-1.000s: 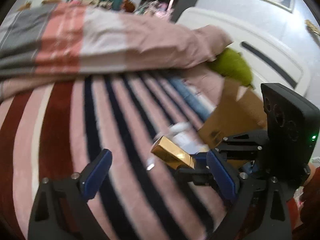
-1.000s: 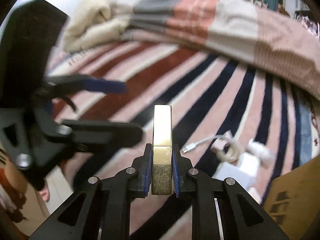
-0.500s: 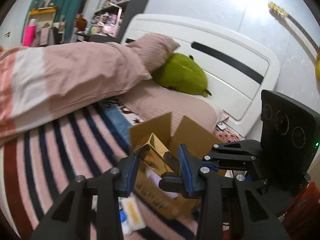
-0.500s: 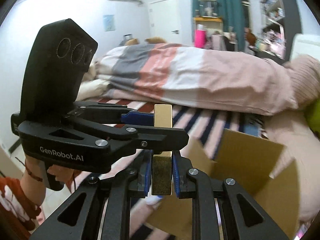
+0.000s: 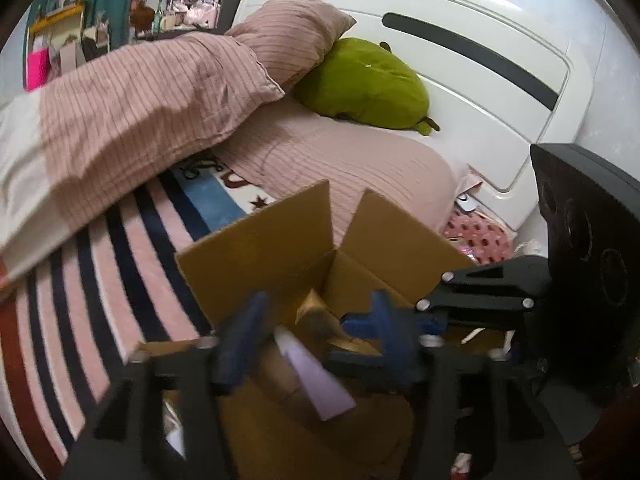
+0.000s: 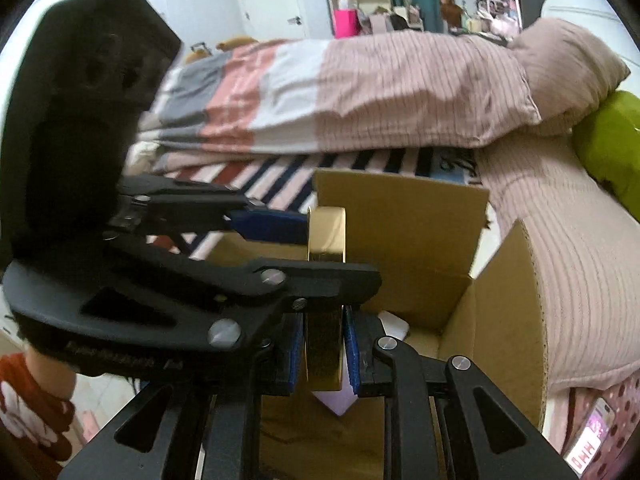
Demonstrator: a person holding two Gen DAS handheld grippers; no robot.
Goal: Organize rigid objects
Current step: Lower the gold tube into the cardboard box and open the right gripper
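Note:
A shiny gold box (image 6: 326, 236) stands upright in my right gripper (image 6: 323, 332), whose blue pads are shut on its lower half. It hangs over the open cardboard box (image 6: 400, 216) on the bed. My left gripper (image 5: 314, 336) reaches in from the left, blurred. Its jaws are opening, with the gold box (image 5: 316, 316) between them and a gap on each side. In the left wrist view the right gripper (image 5: 362, 326) enters from the right. A lilac item (image 5: 320, 384) and a white item (image 6: 394, 326) lie inside the cardboard box (image 5: 260, 248).
A folded pink striped duvet (image 5: 140, 100) and a green plush (image 5: 364, 84) lie behind the box, in front of a white headboard (image 5: 480, 92). The striped bedcover (image 5: 80, 280) spreads to the left. A phone (image 6: 592, 436) lies at the bed's right edge. A red sleeve (image 6: 28, 392) shows lower left.
Both grippers swung from over the striped bedcover to above the cardboard box, the gold box carried along. The left jaws closed in around the gold box, then spread apart again.

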